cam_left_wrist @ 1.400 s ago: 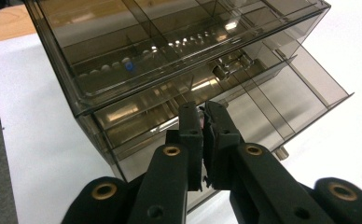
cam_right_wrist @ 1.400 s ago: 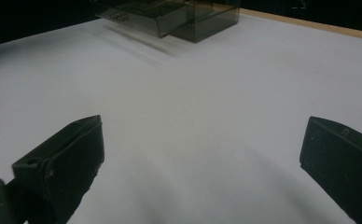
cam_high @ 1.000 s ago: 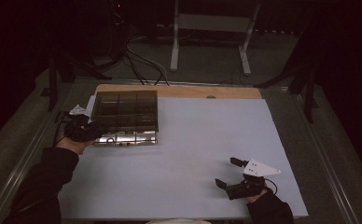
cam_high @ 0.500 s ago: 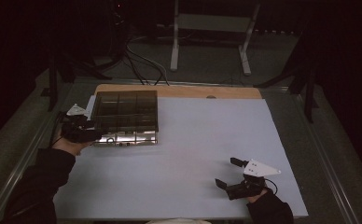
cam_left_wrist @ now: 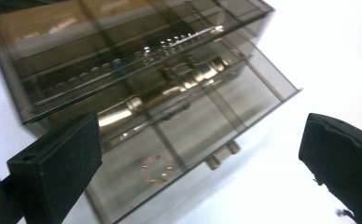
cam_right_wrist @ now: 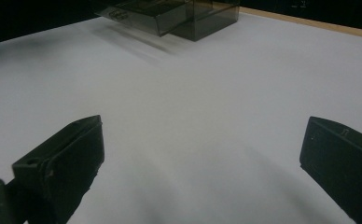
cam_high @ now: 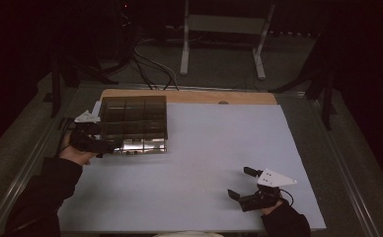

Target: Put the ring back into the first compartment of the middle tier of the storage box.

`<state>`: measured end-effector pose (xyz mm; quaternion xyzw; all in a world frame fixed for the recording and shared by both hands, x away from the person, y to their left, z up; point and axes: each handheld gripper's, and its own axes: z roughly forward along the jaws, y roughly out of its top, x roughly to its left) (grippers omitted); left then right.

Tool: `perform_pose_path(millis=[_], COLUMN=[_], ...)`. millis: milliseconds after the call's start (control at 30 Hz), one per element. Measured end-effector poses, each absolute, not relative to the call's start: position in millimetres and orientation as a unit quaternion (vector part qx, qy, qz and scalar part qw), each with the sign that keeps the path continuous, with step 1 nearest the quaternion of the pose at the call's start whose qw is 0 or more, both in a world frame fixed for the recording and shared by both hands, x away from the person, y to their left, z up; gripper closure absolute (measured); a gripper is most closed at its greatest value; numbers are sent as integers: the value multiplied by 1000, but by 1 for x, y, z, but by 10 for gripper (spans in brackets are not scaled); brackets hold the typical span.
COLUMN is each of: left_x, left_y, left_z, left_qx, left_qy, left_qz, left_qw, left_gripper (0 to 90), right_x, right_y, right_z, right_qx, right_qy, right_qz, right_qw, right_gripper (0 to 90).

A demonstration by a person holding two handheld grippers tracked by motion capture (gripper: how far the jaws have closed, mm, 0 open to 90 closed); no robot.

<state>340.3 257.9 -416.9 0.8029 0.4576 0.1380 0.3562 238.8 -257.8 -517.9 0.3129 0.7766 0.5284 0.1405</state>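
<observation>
High view shows a smoked clear drawer box (cam_high: 134, 117) sitting at about ten o'clock on the white table cover (cam_high: 214, 163), with its lower drawer (cam_high: 141, 145) pulled out toward the person. Left gripper (cam_high: 109, 146) rests just at the drawer's near-left corner, at roughly nine o'clock from the table's middle; its jaws have just been opening and now stand wide apart with nothing between them. Left gripper view looks straight into the drawer (cam_left_wrist: 179, 121), where a long metal tool (cam_left_wrist: 170, 88) lies across the divided compartments and a small knob (cam_left_wrist: 222, 155) sticks out of the front panel at about five o'clock. Right gripper (cam_high: 241, 183) waits near five o'clock on the cover, well apart from the box, jaws spread wide and empty, as right gripper view confirms over bare white surface. My reading: the drawer has been drawn open and let go. Next likely calls for reaching down into the drawer and aligning the jaws across the tool's slim shaft before closing
</observation>
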Motion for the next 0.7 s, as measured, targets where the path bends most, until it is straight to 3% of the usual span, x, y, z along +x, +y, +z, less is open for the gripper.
perform_pose_path(millis=[400, 700], left_x=[336, 330], left_y=[248, 237], left_z=[-418, -411], left_qx=[820, 807], left_qy=[418, 396], left_qz=[150, 134], left_qw=[360, 417], left_gripper=[9, 9], right_x=[239, 237], right_y=[-258, -260], right_z=[-518, -517], right_qx=[314, 318], right_qy=[776, 773], right_qz=[529, 531], right_qw=[139, 141], right_gripper=[0, 0])
